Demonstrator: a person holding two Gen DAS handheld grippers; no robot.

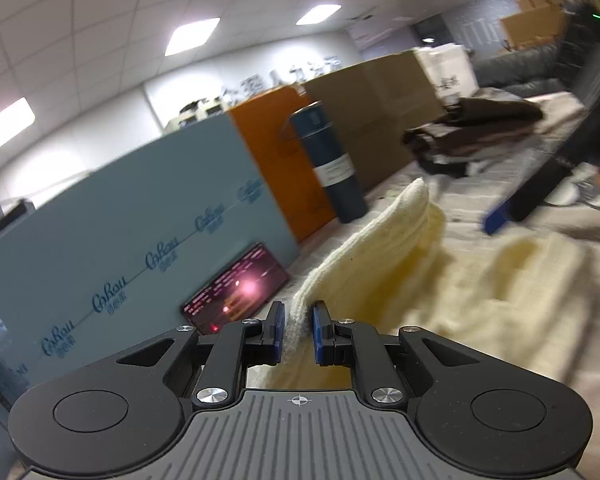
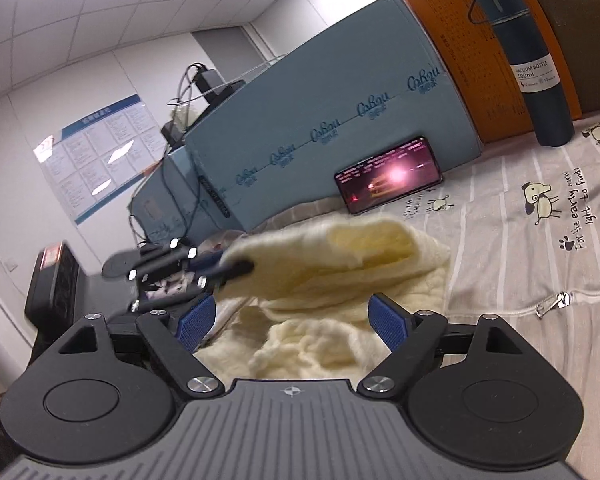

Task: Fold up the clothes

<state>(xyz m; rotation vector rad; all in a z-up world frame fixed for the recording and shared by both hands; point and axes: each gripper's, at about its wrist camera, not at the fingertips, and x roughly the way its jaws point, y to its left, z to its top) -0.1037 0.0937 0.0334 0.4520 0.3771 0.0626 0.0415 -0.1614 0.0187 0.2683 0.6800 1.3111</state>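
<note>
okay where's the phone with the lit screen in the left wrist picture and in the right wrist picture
Left wrist view: the phone is lower centre-left, leaning on the blue-grey box, just above the left hand-held gripper.
Right wrist view: the phone is centre-right, leaning on the same box.
Shared landmark: the dark blue vacuum bottle, to the phone's right in both.

Both wrist views sit low and close over the bedsheet [image 2: 500,208], facing the blue box [image 1: 112,248]; both share the phone [image 2: 388,176].

Phone [image 2: 388,176] leaning on box [image 2: 332,120] — bottle [image 2: 536,68] right, garment [image 2: 340,264] before.
</note>
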